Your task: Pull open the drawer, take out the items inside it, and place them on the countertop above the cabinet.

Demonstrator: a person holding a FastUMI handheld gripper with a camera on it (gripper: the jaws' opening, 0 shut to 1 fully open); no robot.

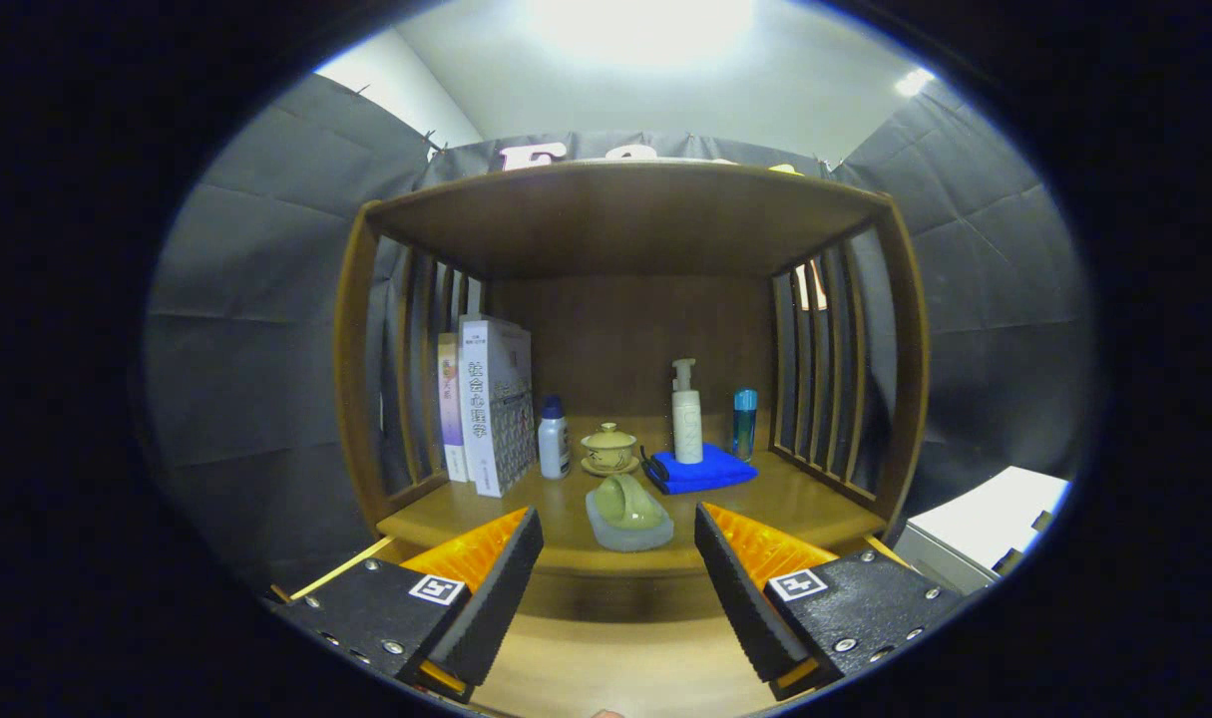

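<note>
My gripper (617, 521) is open, with a wide gap between its fingers. Just ahead of them, at the front edge of the wooden countertop (805, 489), lies a pale green cup on its side on a grey pad (628, 517); neither finger touches it. Below the countertop's edge, light wood that looks like the floor of the pulled-out drawer (615, 658) shows between my fingers, with thin pale rails (336, 573) running out at the sides. I see nothing lying in the part of it that shows.
Further back on the countertop stand two books (491, 404), a small white bottle (554, 439), a lidded tea cup (608, 449), a pump bottle (686, 414) on a folded blue cloth (700, 469), and a blue bottle (744, 424). Slatted sides and a top shelf (625, 214) enclose it. A white box (985, 529) sits at right.
</note>
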